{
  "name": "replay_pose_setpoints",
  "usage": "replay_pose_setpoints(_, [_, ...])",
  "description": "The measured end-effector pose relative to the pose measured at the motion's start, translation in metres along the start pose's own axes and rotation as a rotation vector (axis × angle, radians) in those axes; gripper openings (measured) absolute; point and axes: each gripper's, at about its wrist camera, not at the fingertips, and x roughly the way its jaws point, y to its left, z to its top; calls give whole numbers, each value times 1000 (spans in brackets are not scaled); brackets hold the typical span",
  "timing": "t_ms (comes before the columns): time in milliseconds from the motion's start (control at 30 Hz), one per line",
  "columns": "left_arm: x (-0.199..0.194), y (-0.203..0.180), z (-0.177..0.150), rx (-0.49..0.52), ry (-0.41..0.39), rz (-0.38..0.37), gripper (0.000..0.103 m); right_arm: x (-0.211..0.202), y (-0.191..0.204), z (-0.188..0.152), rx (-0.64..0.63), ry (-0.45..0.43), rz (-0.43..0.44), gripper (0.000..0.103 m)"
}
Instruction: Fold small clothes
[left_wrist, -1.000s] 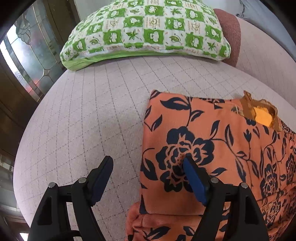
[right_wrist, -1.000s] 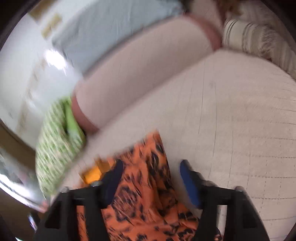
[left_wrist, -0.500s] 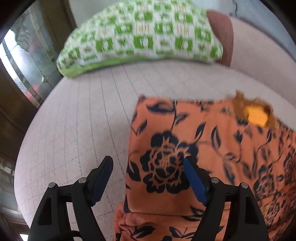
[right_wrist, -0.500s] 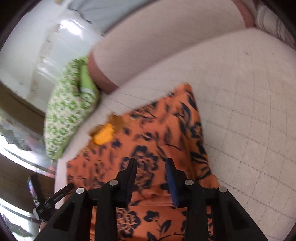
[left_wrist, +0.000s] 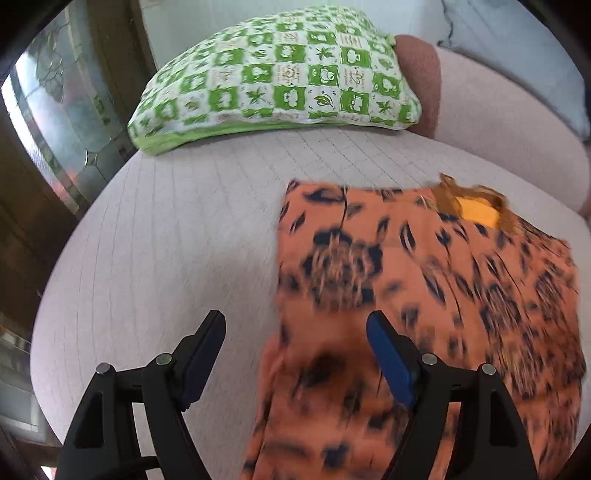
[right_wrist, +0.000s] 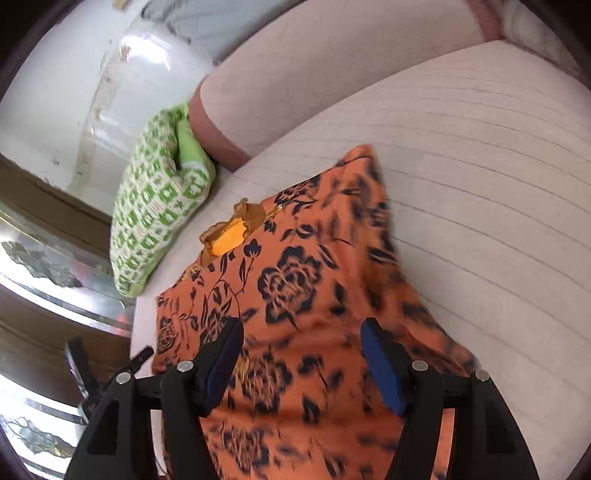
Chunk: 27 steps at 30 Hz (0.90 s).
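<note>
Left gripper (left_wrist: 295, 354) first, from its own wrist view: jaws spread wide, nothing pinched. One blue pad hangs over bare sofa seat (left_wrist: 166, 240), the other over the near left part of the orange floral garment (left_wrist: 424, 280). Can't tell if that pad touches the cloth, since it's all smeared with blur down there. The garment lies flat-ish on the quilted pale seat, right of centre in this view, with a yellow-orange neckline patch (left_wrist: 476, 212) at its far edge. Behind it a green-and-white checked pillow (left_wrist: 280, 77) leans at the back of the seat, next to the brownish sofa arm (left_wrist: 419, 74). A leaded glass door (left_wrist: 59, 122) sits off to the left.

Right wrist view now: right gripper (right_wrist: 301, 354) has just been opening, and its jaws stand apart with the garment (right_wrist: 295, 280) lying under and between them, but the pads aren't pressing on it, so no grip. Cloth runs from the bottom of the frame up toward the pillow (right_wrist: 159, 221), neckline patch (right_wrist: 229, 238) pointing that way. The garment's right edge looks rumpled and blurry against the seat (right_wrist: 480, 184). The other gripper (right_wrist: 107, 369) pokes in at lower left, just off the garment's corner.
</note>
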Motion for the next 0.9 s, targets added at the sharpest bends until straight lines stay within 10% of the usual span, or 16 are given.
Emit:
replay_pose_setpoints(433, [-80,62,-146,81,109,-161,78,-132,-116,-110,200,45,51,70])
replay_pose_setpoints(900, [-68,56,-140,55,154,-211,61,-90,-119,-130,146,106,-10,69])
